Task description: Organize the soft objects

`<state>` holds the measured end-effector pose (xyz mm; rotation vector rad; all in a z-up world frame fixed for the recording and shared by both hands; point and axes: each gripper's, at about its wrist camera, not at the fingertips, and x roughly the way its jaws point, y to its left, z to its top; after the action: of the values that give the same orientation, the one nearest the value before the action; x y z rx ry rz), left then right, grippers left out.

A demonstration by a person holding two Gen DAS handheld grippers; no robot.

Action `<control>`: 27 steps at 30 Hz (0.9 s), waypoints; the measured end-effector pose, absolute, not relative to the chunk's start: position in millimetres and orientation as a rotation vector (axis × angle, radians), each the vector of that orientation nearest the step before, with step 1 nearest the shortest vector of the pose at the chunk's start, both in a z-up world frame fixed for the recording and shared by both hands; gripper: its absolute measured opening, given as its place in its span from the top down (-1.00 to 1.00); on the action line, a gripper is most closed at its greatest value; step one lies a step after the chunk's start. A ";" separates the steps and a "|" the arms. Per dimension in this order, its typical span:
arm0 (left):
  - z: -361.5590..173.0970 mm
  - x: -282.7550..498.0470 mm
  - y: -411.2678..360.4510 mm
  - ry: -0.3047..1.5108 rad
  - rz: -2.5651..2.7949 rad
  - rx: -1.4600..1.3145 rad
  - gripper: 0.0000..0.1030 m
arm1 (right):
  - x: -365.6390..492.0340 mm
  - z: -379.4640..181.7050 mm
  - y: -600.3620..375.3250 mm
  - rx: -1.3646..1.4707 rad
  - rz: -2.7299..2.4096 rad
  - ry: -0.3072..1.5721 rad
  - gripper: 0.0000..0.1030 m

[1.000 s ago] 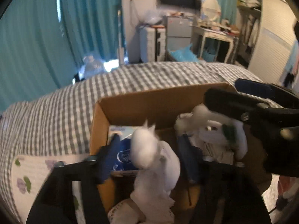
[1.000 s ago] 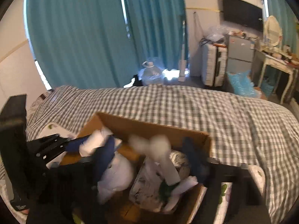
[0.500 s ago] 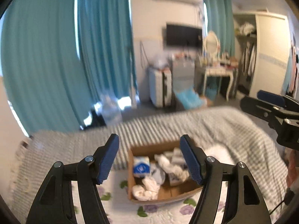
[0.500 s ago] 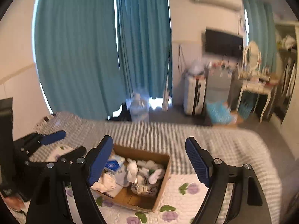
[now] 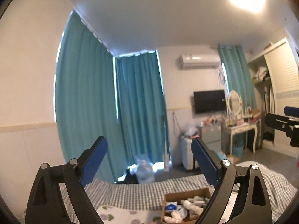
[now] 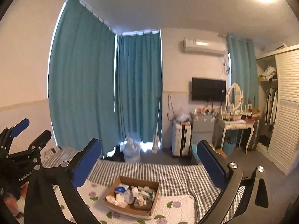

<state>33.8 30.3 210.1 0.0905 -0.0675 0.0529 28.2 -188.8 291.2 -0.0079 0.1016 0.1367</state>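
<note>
A cardboard box [image 6: 119, 182] [image 5: 186, 193] sits on the bed, far below both grippers. It holds several white soft items [image 6: 138, 193] [image 5: 188, 205] and a blue-and-white packet [image 6: 120, 188]. My left gripper [image 5: 149, 162] is open and empty, raised high above the bed; it also shows in the right wrist view [image 6: 29, 134] at the left edge. My right gripper [image 6: 149, 162] is open and empty, equally high; its tip shows in the left wrist view [image 5: 284, 123] at the right edge.
The bed has a grey checked cover [image 6: 168, 171] and a white floral quilt [image 6: 175, 205] under the box. Teal curtains [image 6: 112, 93], a water jug [image 6: 131, 151], a suitcase [image 6: 181, 140], a dressing table [image 6: 237, 125] and a wardrobe [image 6: 286, 112] stand beyond the bed.
Both grippers let go of white soft items over the box, opened, and rose far up and back. The box now looks small and far below.
</note>
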 end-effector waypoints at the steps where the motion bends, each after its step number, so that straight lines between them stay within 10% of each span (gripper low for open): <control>1: 203.1 34.8 32.6 -0.068 0.042 0.078 -0.80 | 24.5 285.5 -190.7 0.000 0.137 0.088 -1.00; 27: -6.6 122.3 38.3 0.229 0.024 0.018 -0.80 | 126.4 29.8 -182.9 0.049 0.088 0.236 -1.00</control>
<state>122.3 38.3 -6.6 0.0182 0.2288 0.0238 126.4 -182.9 29.8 0.0492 0.2365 0.0875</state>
